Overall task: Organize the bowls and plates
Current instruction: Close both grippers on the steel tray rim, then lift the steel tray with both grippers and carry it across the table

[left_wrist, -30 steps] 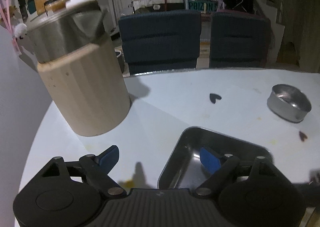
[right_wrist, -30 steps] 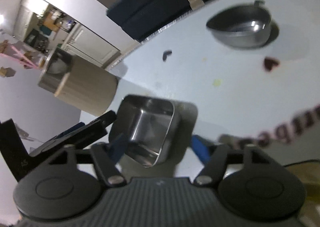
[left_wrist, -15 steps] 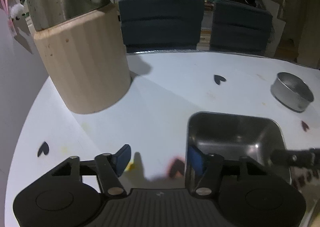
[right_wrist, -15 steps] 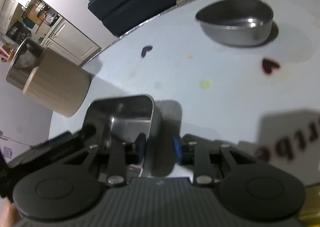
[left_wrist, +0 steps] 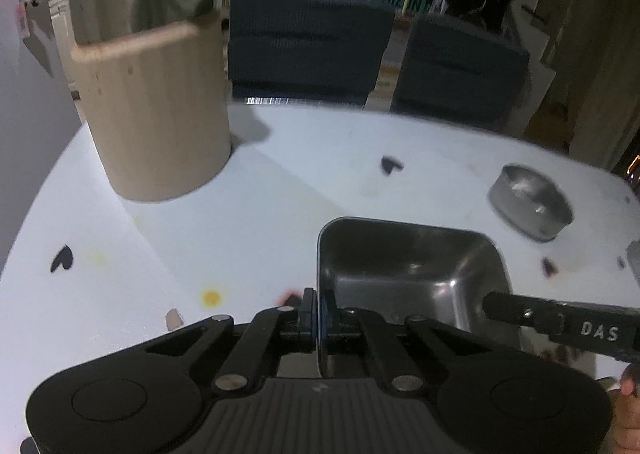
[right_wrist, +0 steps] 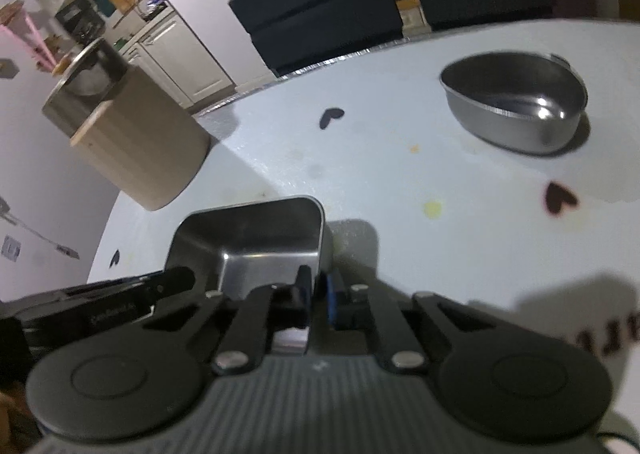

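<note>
Gripping the square steel tray (left_wrist: pixel 408 274) by opposite rims: left gripper (left_wrist: pixel 319 308) clenched on its left wall, right gripper (right_wrist: pixel 318 286) on its right wall, so it probably lifts level off the white table (left_wrist: pixel 280 182). Heart-shaped bowl (right_wrist: pixel 516 102) sits well apart.

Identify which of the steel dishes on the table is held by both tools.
The rectangular tray: the left tool and right tool each pinch its rim. The round bowl sits apart, untouched.
</note>
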`<move>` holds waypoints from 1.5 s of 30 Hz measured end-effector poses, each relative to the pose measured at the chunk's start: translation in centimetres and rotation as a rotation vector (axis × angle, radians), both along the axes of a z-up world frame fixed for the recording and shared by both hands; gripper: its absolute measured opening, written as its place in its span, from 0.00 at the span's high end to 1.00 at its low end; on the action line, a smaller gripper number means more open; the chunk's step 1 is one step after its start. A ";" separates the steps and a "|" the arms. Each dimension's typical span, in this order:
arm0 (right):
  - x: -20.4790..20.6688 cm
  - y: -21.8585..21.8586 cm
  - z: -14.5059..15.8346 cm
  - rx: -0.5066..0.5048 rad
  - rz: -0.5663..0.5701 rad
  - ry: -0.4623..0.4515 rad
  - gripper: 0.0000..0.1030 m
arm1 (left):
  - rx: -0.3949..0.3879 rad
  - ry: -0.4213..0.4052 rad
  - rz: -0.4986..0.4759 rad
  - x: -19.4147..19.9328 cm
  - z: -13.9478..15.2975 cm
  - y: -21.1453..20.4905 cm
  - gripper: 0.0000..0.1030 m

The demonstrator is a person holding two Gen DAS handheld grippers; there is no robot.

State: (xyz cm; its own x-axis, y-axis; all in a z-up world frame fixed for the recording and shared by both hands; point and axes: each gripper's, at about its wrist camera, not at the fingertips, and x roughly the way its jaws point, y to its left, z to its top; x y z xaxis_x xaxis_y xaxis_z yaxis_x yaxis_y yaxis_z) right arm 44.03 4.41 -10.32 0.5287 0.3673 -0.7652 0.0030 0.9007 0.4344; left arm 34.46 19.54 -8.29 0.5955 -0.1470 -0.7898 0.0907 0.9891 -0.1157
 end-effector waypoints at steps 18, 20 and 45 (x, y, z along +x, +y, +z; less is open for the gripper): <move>-12.4 -11.6 11.4 -0.058 0.087 -0.187 0.92 | -0.113 -0.218 -0.066 -13.3 9.5 -12.4 0.95; -14.2 -13.7 11.7 -0.052 0.069 -0.196 0.92 | -0.114 -0.232 -0.090 -14.5 9.7 -14.5 0.94; -24.1 -28.7 7.5 -0.115 -0.211 -0.118 0.92 | -0.151 0.001 -0.300 -14.4 1.4 -31.1 0.94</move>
State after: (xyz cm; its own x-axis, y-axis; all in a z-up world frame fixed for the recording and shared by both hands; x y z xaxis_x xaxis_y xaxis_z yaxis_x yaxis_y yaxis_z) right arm 19.89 -24.26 -2.79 0.6725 0.1536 -0.7240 0.1518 0.9288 0.3379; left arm 20.05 -11.60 -6.85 0.5073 -0.4306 -0.7465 0.3748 0.8902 -0.2588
